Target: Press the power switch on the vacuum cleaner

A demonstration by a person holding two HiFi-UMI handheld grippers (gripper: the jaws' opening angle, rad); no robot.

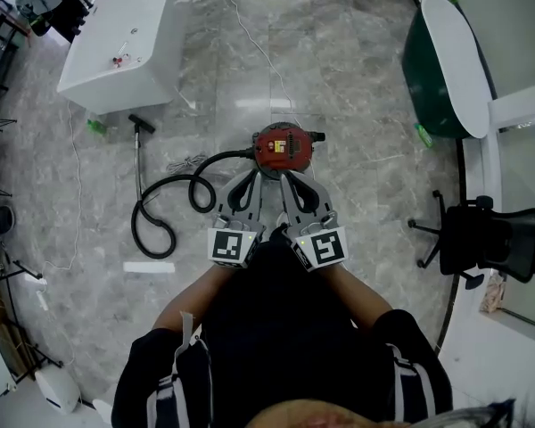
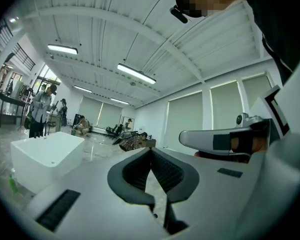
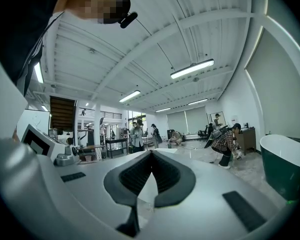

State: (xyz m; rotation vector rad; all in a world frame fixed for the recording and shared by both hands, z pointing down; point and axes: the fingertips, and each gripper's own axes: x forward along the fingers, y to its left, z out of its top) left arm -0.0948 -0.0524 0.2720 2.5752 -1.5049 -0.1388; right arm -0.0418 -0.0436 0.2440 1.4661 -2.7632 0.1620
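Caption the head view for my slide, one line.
Standing above the red vacuum cleaner, a person points the shut, empty left tongs and right tongs toward it; black hose loops alongside.

L gripper (image 1: 251, 176) & R gripper (image 1: 286, 179) side-by-side, jaws together, empty.

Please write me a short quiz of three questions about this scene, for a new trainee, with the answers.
1. True or false: the left gripper holds the black hose.
2. In the head view, on which side of the red vacuum cleaner does the hose lie? A: left. B: right.
3. Fill in: the jaws of the right gripper are ____.
Key: 1 false, its jaws are shut on nothing; 2 A; 3 shut.
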